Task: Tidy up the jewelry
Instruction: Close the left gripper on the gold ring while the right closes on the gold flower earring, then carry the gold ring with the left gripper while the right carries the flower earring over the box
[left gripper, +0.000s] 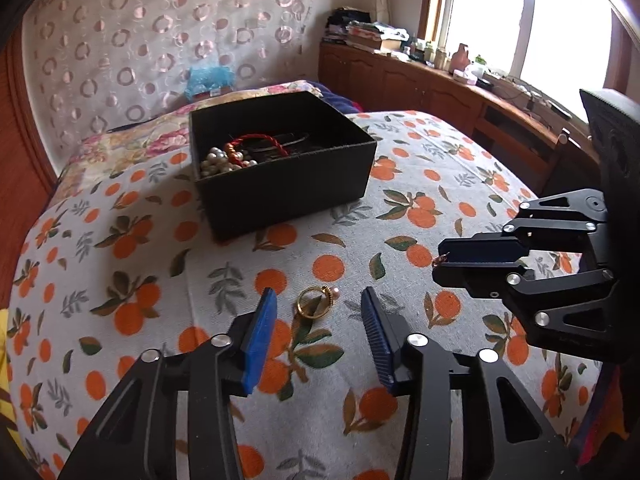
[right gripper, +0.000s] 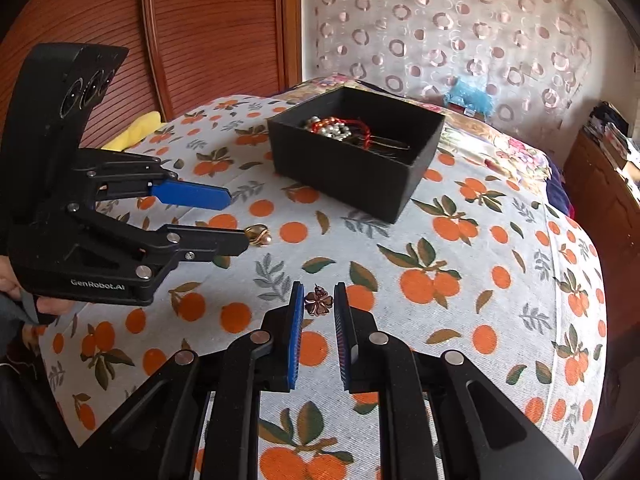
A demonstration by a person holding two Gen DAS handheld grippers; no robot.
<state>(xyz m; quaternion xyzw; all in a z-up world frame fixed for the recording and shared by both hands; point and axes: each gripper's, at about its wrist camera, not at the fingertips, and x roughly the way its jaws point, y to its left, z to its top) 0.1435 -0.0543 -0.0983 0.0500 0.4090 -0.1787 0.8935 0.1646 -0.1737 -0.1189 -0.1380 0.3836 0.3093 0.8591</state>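
Observation:
A gold ring with a pearl (left gripper: 316, 301) lies on the orange-print cloth between the open blue pads of my left gripper (left gripper: 318, 296); it also shows in the right wrist view (right gripper: 259, 234). A small copper flower earring (right gripper: 319, 300) sits between the pads of my right gripper (right gripper: 319, 292), which close on it from both sides; its tip shows in the left wrist view (left gripper: 439, 259) at the right gripper (left gripper: 438, 260). A black open box (left gripper: 280, 160) holds pearls and a red cord (right gripper: 340, 126).
The bed's orange-print cloth (left gripper: 160, 280) spreads all around. A wooden headboard (right gripper: 180, 40) and a patterned curtain (left gripper: 160, 32) stand behind. A wooden sideboard (left gripper: 440, 80) with clutter runs under the window. A yellow cloth (right gripper: 136, 132) lies at the bed's edge.

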